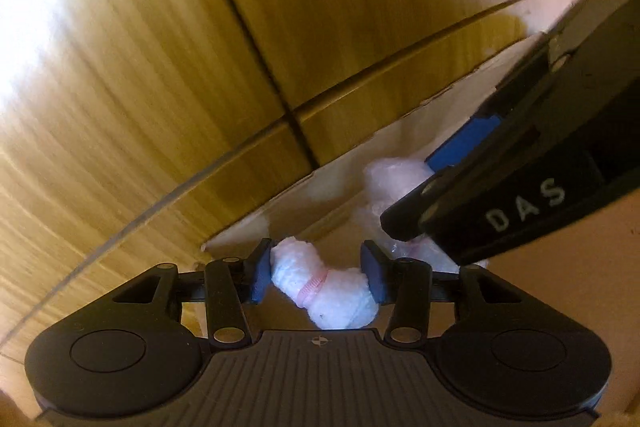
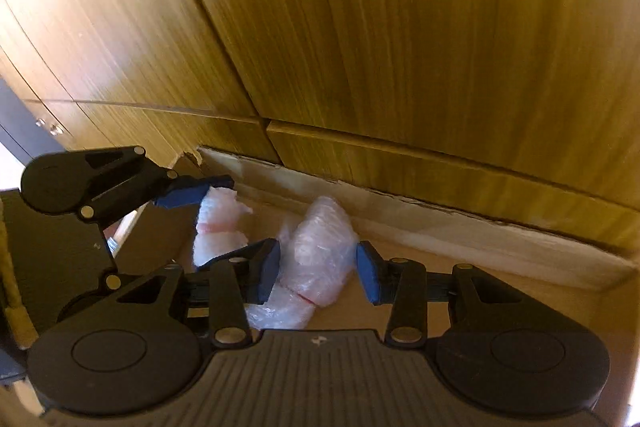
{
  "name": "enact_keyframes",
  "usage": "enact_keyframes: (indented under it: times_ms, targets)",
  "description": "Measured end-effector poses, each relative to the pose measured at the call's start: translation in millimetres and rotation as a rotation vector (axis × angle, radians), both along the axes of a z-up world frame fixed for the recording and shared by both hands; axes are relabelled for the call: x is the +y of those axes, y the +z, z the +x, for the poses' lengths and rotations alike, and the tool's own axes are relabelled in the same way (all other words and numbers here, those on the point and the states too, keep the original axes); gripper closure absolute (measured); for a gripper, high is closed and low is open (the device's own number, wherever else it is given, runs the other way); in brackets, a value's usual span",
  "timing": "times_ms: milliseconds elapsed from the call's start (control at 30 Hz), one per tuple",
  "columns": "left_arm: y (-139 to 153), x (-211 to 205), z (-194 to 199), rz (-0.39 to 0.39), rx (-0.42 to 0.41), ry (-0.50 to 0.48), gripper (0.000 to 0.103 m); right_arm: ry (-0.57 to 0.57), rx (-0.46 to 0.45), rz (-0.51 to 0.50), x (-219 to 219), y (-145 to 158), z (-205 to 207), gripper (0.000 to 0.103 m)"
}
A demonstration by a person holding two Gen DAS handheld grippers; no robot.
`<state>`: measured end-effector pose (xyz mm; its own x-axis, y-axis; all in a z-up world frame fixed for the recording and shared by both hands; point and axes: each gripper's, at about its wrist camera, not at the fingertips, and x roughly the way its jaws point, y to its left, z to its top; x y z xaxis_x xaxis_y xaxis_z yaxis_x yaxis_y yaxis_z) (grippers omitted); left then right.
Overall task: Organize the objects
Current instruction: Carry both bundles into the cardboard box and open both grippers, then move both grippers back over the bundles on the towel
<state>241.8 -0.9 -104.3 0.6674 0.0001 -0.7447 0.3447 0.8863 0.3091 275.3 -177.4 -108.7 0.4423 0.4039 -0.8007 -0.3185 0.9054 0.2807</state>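
My left gripper point(image 1: 318, 277) is shut on a white foam roll point(image 1: 324, 287) bound by a pink rubber band, held over an open cardboard box point(image 1: 280, 203). The same roll point(image 2: 216, 227) and the left gripper point(image 2: 224, 215) show at the left of the right wrist view. My right gripper point(image 2: 316, 271) is open, its blue pads either side of a clear plastic-wrapped pink bundle point(image 2: 320, 251) that lies on the box floor point(image 2: 500, 291). The right gripper point(image 1: 416, 195) also shows at the right of the left wrist view, above that bundle point(image 1: 392, 179).
Wooden cabinet doors point(image 2: 400, 27) rise right behind the box's torn back wall point(image 2: 440, 227). A dark panel with small knobs point(image 2: 24, 123) stands at far left.
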Motion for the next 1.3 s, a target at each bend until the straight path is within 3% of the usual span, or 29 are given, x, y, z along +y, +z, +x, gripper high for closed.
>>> enact_keyframes:
  times_ms: [67,167,300,467,633,733,767,800,900,1067,1167,1233,1300]
  targets:
    - [2,3,0,-0.025,0.0,0.018,0.035,0.002,0.001,0.005,0,-2,-1,0.064]
    - [1,2,-5,0.015,-0.026,0.029,0.02,0.007,-0.008,0.001,5,6,-7,0.064]
    - [9,3,-13,0.008,-0.039,0.045,0.017,-0.007,-0.039,-0.008,10,21,-20,0.064]
    - [40,5,-45,-0.026,-0.093,0.075,0.01,-0.053,-0.096,-0.009,-2,55,-57,0.062]
    - [93,12,-110,-0.093,-0.173,0.125,0.006,-0.093,-0.178,0.011,-23,101,-127,0.052]
    - [116,20,-169,-0.136,-0.246,0.167,0.001,-0.084,-0.264,0.043,-39,128,-193,0.037]
    - [120,23,-191,-0.145,-0.249,0.183,0.001,-0.086,-0.293,0.047,-40,133,-210,0.026]
    - [120,30,-202,-0.148,-0.244,0.196,0.001,-0.091,-0.327,0.05,-42,137,-236,0.016]
    - [115,34,-242,-0.15,-0.22,0.229,0.001,-0.122,-0.427,0.028,-65,138,-314,0.0]
    - [75,37,-330,-0.208,-0.121,0.273,0.001,-0.142,-0.502,0.01,-87,104,-376,0.001]
    - [49,33,-362,-0.151,-0.079,0.3,0.001,-0.13,-0.498,-0.093,-84,69,-395,0.001]
    - [30,24,-366,-0.134,-0.029,0.309,0.001,-0.083,-0.499,-0.155,-76,69,-400,0.001]
    - [17,22,-357,-0.169,0.011,0.311,0.001,-0.052,-0.512,-0.196,-70,69,-400,0.002]
